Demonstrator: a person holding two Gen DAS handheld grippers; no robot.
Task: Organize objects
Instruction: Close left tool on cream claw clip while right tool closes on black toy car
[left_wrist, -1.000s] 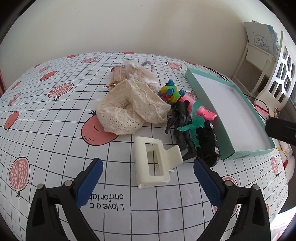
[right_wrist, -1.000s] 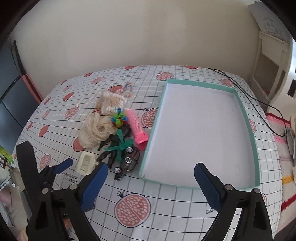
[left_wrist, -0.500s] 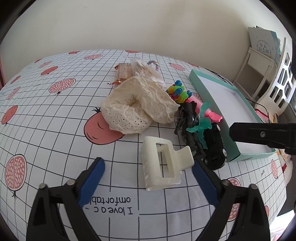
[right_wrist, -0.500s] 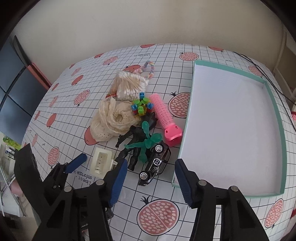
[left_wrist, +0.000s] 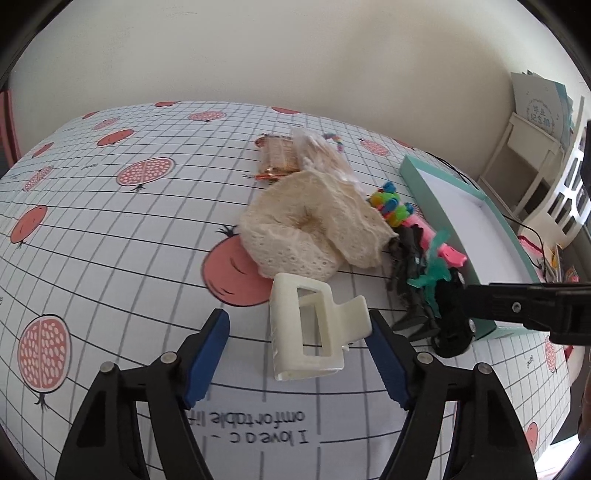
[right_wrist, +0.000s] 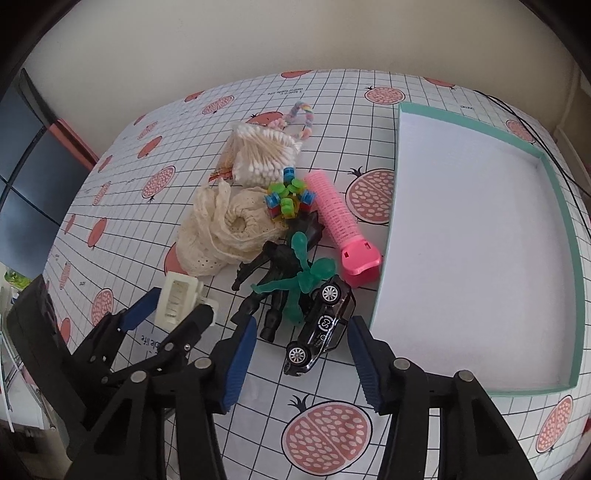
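A cream hair claw clip (left_wrist: 314, 328) lies on the pomegranate-print cloth, between the blue pads of my open left gripper (left_wrist: 299, 354); its right pad is close to the clip's prong. The same clip (right_wrist: 177, 297) shows in the right wrist view with the left gripper (right_wrist: 173, 306) around it. My right gripper (right_wrist: 301, 363) is open just before a black toy car (right_wrist: 321, 328). Behind the car lie a green stretchy figure (right_wrist: 295, 273), a black toy figure (right_wrist: 273, 273), a pink hair roller (right_wrist: 343, 225) and a cream lace scrunchie (right_wrist: 218, 232). The teal tray (right_wrist: 565, 236) stands empty on the right.
A bag of cotton swabs (right_wrist: 262, 155), a colourful bead cluster (right_wrist: 290, 197), a pastel bead loop (right_wrist: 301, 118) and a snack packet (left_wrist: 279, 157) sit farther back. A black cable (right_wrist: 517, 110) runs behind the tray. A white shelf (left_wrist: 535, 162) stands beyond the table.
Both grippers have moved forward and down. The left one now straddles the claw clip; the right one has swung left from the tray to the toy car and narrowed its opening.
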